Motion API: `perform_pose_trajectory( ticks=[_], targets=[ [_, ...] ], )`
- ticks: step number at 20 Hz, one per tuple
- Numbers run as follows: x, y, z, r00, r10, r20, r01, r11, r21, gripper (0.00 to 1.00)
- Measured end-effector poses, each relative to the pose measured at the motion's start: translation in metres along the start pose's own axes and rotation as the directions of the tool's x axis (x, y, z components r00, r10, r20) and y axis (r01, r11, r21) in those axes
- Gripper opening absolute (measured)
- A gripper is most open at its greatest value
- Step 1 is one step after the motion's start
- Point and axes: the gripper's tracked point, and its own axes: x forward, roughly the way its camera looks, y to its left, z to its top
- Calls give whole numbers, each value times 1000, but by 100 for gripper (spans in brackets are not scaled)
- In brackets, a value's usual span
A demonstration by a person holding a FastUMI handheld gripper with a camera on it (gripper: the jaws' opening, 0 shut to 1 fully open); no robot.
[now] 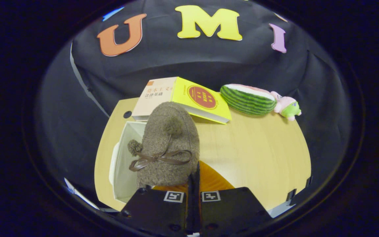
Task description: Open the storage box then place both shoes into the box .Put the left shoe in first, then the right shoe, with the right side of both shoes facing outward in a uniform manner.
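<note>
A fuzzy brown-grey shoe (168, 144) with two pom-poms and a thin brown ribbon bow on its top sits in the lower middle of the frame, toe pointing away toward the upper part of the picture, its orange inner lining showing at the heel end at the bottom. It hangs over the open white storage box (123, 164), which lies at the lower left of the frame on the light wooden surface, its pale inner walls showing to the shoe's left.
</note>
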Motion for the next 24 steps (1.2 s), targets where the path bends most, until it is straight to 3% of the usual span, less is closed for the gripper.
perform_pose_trajectory(
  ticks=[8, 13, 16, 20, 21, 22, 24],
  targets=[
    [17, 7, -7, 1000, 6, 24, -7, 999, 34, 6],
    [31, 1, -13, 998, -39, 45, 40, 999, -28, 7],
    [34, 7, -10, 996, -8, 84, 11, 999, -34, 7],
    [30, 13, -19, 996, 32, 84, -31, 999, -17, 28],
    [23, 11, -15, 993, 30, 111, -29, 1000, -7, 40],
    [20, 8, -8, 989, 22, 147, -22, 1000, -8, 44],
    [4, 5, 5, 975, 14, 222, -6, 999, -34, 64]
  ],
)
